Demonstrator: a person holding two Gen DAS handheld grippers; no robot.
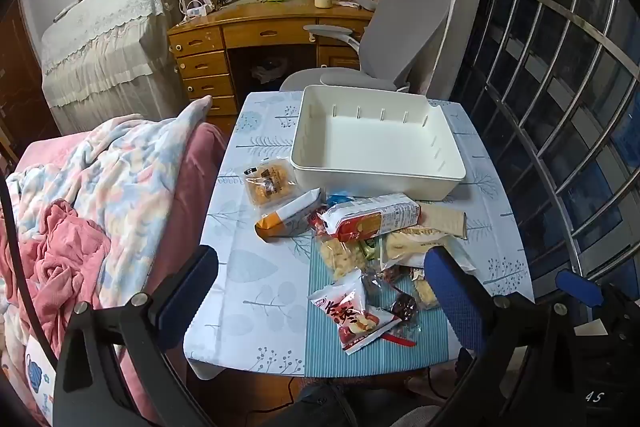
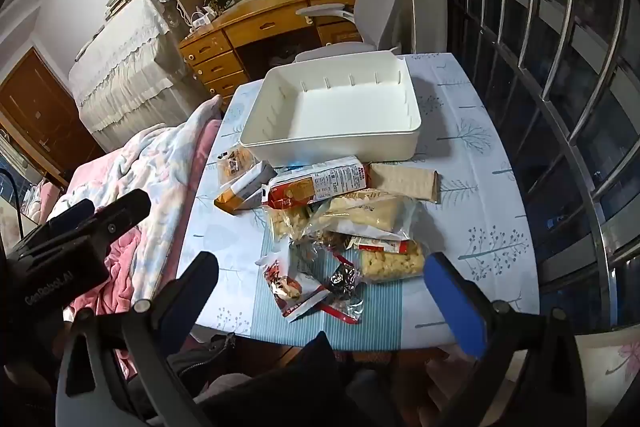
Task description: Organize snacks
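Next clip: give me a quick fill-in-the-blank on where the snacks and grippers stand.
The white bin holds ____ snacks.
The snack pile lies on the ____, on the camera's side of the bin.
Both the left hand-held gripper and the right hand-held gripper are ____, holding nothing.

Missing words: no; table; open

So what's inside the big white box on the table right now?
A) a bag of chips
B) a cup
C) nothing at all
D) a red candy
C: the white box shows only its bare floor and slotted walls in both views, while the snack packets all lie on the table in front of it.
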